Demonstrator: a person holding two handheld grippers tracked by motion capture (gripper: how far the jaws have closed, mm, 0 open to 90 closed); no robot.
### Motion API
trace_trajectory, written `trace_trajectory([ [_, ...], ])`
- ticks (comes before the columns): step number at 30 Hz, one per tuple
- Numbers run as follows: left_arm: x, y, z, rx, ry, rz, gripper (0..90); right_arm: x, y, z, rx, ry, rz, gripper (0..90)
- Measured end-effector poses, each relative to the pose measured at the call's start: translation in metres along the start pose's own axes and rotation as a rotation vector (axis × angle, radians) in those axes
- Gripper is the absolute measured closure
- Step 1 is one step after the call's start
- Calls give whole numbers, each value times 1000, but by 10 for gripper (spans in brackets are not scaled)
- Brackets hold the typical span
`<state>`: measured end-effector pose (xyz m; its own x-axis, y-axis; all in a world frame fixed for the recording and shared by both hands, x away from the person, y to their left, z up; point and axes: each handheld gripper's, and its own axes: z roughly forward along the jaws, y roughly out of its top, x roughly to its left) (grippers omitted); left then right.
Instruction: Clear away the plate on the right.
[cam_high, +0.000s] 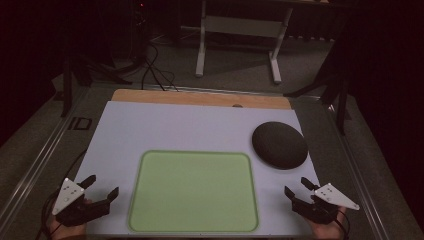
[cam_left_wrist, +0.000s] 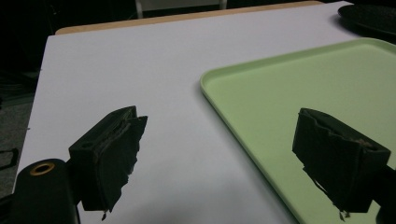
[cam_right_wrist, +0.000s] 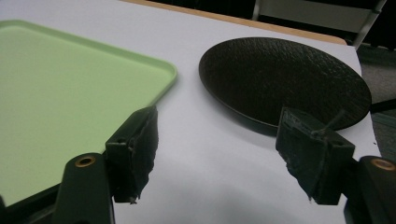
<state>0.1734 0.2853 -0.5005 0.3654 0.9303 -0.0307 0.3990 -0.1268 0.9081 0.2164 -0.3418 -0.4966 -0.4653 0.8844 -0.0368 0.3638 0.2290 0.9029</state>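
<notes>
- A pale green tray (cam_high: 194, 192) lies flat on the white table top (cam_high: 190, 127), at the near middle, between the two grippers; its long side runs left to right in the high view, its corners rounded.
- A black plate (cam_high: 279, 145), round and rough-textured, lies flat beyond the tray's far right corner, just beside the tray but apart from it.
- The left gripper (cam_high: 101, 189) sits at the near left corner of the table, off the tray's left edge, jaws spread wide with nothing between them; in the left gripper view (cam_left_wrist: 219, 154) the tray's left rim runs up between the two jaws.
- The right gripper (cam_high: 295, 188) sits at the near right corner, jaws likewise wide and holding nothing; in the right gripper view (cam_right_wrist: 217, 149) the plate (cam_right_wrist: 285, 79) lies just ahead near the right jaw, the tray (cam_right_wrist: 70, 93) to the left.
- Neither gripper touches tray or plate.
- Letters reading "ID" (cam_high: 80, 123) mark the dark frame left of the table; no brand or label can be read on tray or plate.
</notes>
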Motion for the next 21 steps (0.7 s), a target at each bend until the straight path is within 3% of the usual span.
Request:
trace_trajectory([
  [21,5,2,5,-16,-4,-6,151,5,2,6,25,-5,-56,305],
])
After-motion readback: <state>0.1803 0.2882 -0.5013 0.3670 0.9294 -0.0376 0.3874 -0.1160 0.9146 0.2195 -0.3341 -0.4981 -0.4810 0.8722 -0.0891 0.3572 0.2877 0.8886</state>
